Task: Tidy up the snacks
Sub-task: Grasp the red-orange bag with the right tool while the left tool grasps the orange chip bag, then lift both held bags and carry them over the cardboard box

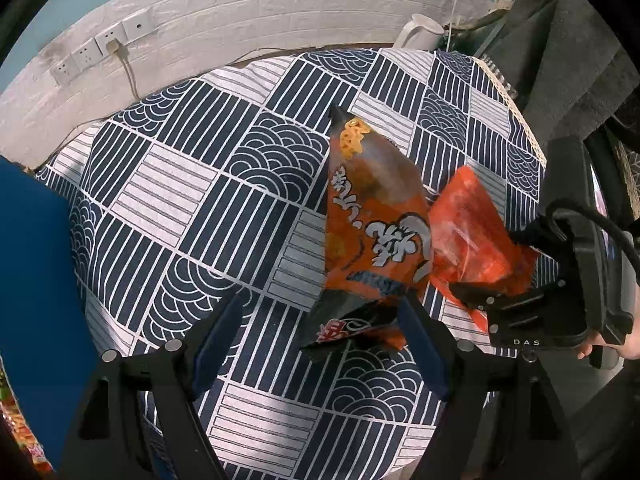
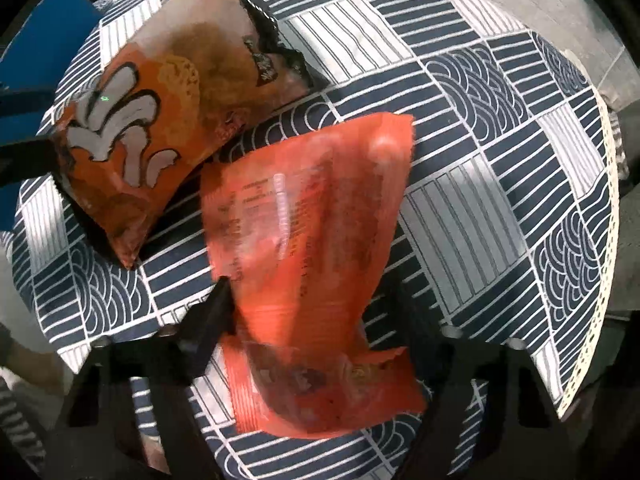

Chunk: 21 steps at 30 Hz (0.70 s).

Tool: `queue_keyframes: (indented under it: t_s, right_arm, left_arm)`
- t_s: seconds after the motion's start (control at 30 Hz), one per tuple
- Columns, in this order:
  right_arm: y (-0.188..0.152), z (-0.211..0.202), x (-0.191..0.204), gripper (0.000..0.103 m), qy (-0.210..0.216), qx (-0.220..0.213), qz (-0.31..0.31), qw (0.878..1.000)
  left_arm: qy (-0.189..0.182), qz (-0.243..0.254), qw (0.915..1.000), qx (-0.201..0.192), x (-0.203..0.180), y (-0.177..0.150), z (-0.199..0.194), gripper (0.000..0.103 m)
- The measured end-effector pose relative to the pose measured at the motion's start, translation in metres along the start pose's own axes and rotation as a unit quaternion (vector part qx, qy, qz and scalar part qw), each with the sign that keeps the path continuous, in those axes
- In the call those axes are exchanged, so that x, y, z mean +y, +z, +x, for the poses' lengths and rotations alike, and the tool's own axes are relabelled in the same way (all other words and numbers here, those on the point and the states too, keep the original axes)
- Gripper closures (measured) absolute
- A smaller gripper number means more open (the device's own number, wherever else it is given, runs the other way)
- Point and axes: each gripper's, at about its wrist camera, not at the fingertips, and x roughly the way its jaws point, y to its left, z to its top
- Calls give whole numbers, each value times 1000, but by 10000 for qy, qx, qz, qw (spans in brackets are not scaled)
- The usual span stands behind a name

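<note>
**Ana:** Left wrist view first, and the left gripper (image 1: pixel 320 340) has its two blue pads spread wide. The dark bottom edge of the noodle packet (image 1: pixel 372 216) sits just between them, up against the right-hand pad, but nothing is pinched yet.

**Ben:** So released, with the packet lying on the patterned tablecloth (image 1: pixel 192 184). I'd say the spread is there to take the packet's full width at that crimped end, which is the flattest place to bite.

**Ana:** Over to the right wrist view. The right gripper (image 2: pixel 320 320) is wrapped by the red packet (image 2: pixel 308 216), which runs from between the fingers out over the cloth. One dark finger (image 2: pixel 208 320) presses on its left side; the other is hidden behind the wrapper.

**Ben:** Looks clenched on the red packet to me, gripped near its lower end so the rest trails forward. It is blurred, so probably on the move.

**Ana:** The two packets lie just beside each other, the noodle one to the red one's left here, corners close.

**Ben:** And a blue box (image 1: pixel 36 264) sits at the far left edge, with more wrappers showing below it. That's my guess for the destination.
</note>
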Motion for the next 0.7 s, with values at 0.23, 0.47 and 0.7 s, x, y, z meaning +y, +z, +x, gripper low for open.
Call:
queue_keyframes:
  t_s: [0.23,0.47,0.7]
  right_arm:
    - [-5,-11,-25,63,248,4,187,9995]
    - [0,-17,-52,71,315,-151,430,9985]
    - [7,-24,-78,72,369,-308,628,9969]
  left_arm:
    - [-59,-7,10000,-4,-14,11,-1,22]
    - [-24,239,9997,37,-36,30,10,15]
    - [74,165,9994,283,-43,45,37,15]
